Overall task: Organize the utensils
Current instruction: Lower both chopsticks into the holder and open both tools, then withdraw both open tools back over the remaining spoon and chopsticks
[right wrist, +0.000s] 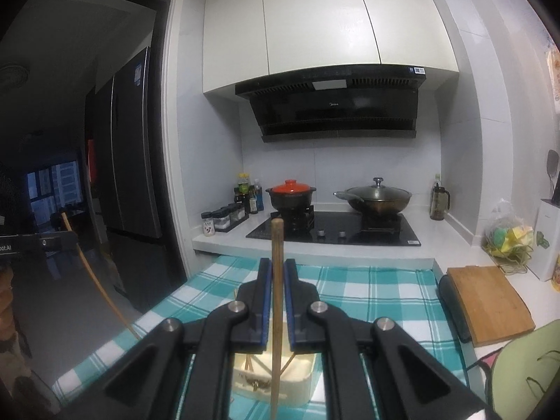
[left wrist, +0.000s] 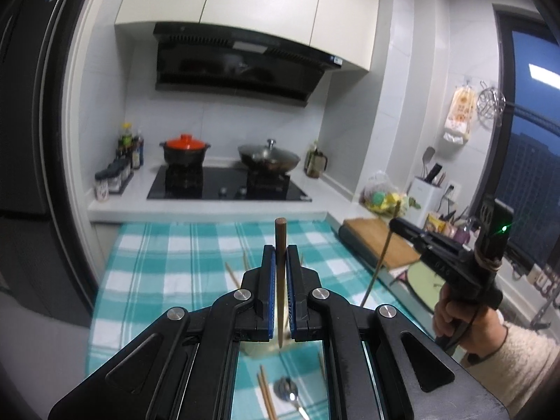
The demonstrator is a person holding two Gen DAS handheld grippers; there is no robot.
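Between the closed pads of each tool, left point(left wrist: 280, 255) and right point(right wrist: 277, 273), one chopstick stands upright, the left one point(left wrist: 280, 273) and the right one point(right wrist: 276, 315) both poised over the cream box point(right wrist: 273, 381) at six o'clock on the checked table point(right wrist: 367, 290). Either stick, pinched at one spot only, may pivot and miss the box, I judge. Counted: two held chopsticks, a loose pair point(left wrist: 266, 397), roughly three more singles, one spoon point(left wrist: 288, 393), one box.

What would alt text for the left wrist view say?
The left gripper clamps one upright wooden chopstick above a teal checked cloth. Behind stands a stove; the right gripper holds another chopstick.
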